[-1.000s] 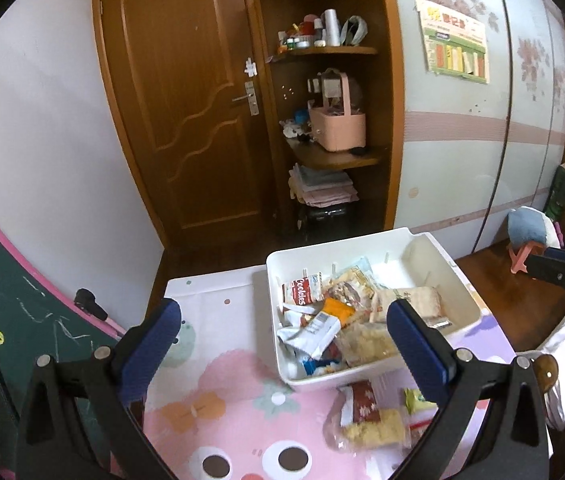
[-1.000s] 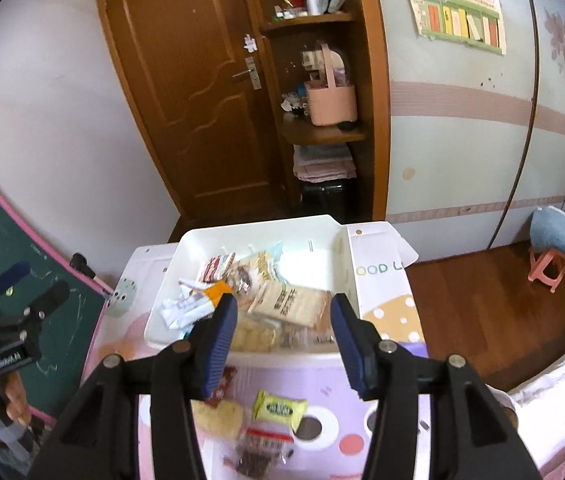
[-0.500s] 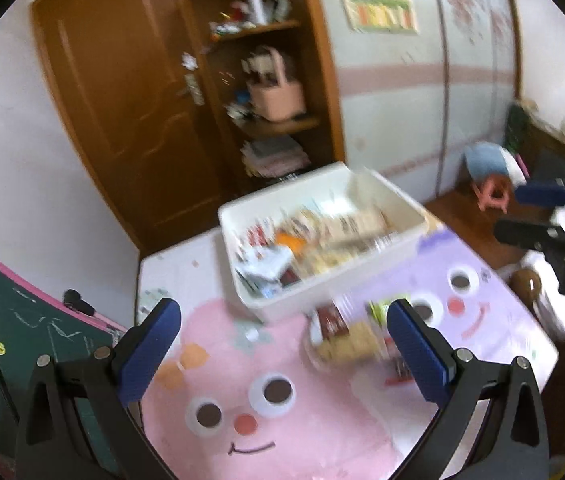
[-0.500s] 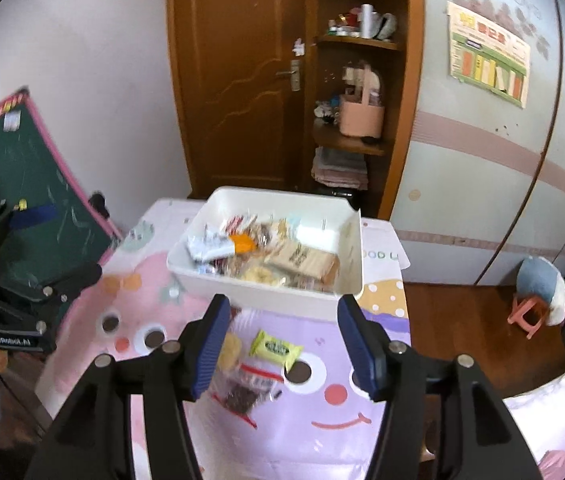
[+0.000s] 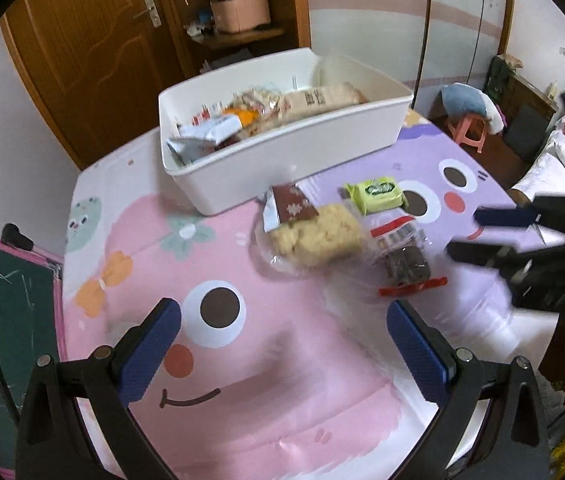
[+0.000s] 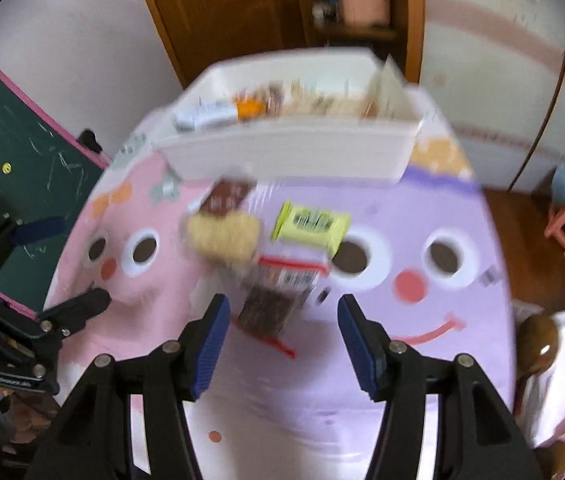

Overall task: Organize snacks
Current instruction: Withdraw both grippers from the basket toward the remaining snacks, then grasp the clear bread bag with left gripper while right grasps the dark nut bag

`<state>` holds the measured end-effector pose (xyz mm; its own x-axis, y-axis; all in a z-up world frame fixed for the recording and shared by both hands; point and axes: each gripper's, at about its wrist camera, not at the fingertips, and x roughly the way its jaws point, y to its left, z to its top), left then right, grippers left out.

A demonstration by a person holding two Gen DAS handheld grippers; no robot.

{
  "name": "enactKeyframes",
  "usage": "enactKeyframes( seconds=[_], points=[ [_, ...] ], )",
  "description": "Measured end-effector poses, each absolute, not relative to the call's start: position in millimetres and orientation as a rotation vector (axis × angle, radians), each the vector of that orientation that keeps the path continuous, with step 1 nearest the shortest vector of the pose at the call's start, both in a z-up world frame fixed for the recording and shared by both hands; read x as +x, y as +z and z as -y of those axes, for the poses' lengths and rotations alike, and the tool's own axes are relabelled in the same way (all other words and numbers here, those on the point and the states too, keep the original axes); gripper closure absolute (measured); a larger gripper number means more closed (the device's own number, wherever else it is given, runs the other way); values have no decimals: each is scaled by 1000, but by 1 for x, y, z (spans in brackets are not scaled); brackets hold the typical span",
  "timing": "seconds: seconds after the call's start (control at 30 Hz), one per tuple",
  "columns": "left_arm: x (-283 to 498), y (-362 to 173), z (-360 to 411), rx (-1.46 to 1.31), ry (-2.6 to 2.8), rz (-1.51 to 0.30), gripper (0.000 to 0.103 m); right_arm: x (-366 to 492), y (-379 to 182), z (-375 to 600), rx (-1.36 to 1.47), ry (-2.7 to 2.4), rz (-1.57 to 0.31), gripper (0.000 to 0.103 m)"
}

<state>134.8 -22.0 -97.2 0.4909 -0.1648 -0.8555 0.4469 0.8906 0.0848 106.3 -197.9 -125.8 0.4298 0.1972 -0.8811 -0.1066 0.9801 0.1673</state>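
Both hand-held grippers had dropped from a high, room-wide view to a steep downward aim over the worktop (image 5: pixel 242 400), which carried a cartoon-face mat. A second earlier the white bin (image 5: pixel 282 160) filled the middle of each view; at inspection it sat toward the top, and the loose snacks lay ahead of the fingers.

The right hand-held gripper (image 6: pixel 280 336) stood open and empty. Its jaws had just been opening, settling at a moderate spread, with nothing pressed between the pads. The clear, red-edged packet of dark pieces (image 6: pixel 274 300) lay on the mat directly ahead of the gap, apparently not yet touched. The left hand-held gripper (image 5: pixel 282 344) was wide open and empty over bare pink mat.

Three snacks remained outside the bin, lying close together just in front of its near wall: the bag of pale puffed pieces with a brown label (image 5: pixel 310 232), the green wrapped snack (image 5: pixel 378 194) beside it, and the red-edged packet. The bin already held several wrappers.

Assessment: the descent marks the start of a pick, most likely the right side taking the dark packet. The right view was motion-blurred, so exact clearance over the packet could not be confirmed.
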Motion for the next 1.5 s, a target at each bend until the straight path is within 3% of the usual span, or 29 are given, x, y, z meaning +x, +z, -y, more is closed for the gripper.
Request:
enactKeyframes(
  seconds=[0.4,0.53,0.6,0.67,1.07,1.33,1.47,1.5],
  points=[
    [173,-133,16,184,-359,-1080,1,123,-185,170,66,123,-1180,46],
    [191,-147,20,102,-354,-1123,1,122,-186,170,14,111,-1147,64],
    [198,-153,25,62,-355,-1138,1,121,-188,177,9,100,-1142,88],
    [205,-158,30,28,-352,-1153,1,121,-188,186,51,114,-1146,91],
    [249,-193,52,-206,-238,-1276,1,107,-187,200,62,152,-1134,93],
    [257,-206,81,-86,-82,-1288,0,107,-184,202,132,192,-1142,95],
    [252,-200,85,-56,-127,-1249,22,103,-182,210,157,210,-1131,98],
    [251,-198,84,-53,-133,-1246,23,100,-181,213,167,214,-1124,98]
  ],
)
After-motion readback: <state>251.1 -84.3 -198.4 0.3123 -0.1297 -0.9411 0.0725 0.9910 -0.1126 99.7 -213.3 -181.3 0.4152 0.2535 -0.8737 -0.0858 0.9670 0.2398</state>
